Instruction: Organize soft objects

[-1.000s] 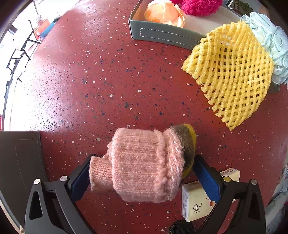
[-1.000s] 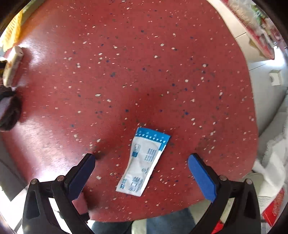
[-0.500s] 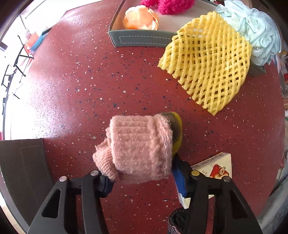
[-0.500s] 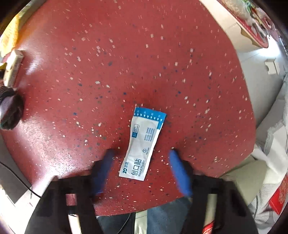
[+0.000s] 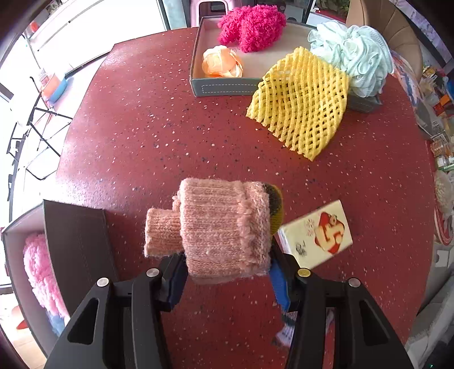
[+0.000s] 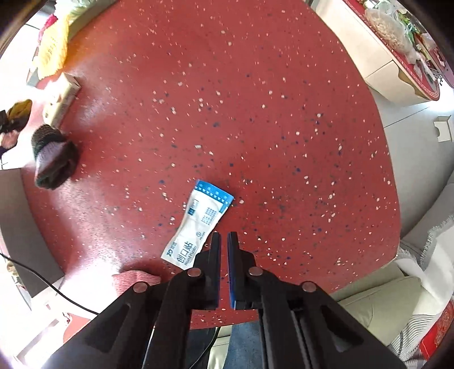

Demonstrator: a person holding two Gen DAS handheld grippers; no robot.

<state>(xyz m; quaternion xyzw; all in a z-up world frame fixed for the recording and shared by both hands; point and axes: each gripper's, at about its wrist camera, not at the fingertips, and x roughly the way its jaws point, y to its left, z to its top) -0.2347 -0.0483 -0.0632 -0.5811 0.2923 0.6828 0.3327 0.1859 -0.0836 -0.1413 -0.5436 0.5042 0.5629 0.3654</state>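
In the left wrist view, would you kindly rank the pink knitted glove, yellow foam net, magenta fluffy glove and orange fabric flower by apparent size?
1. Pink knitted glove, though it sits nearest the camera, so its lead is unsure.
2. Yellow foam net.
3. Magenta fluffy glove.
4. Orange fabric flower.

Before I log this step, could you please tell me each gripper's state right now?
Left gripper: closing on the pink mitten, holding it.
Right gripper: shut, holding nothing; the packet lies beside it.
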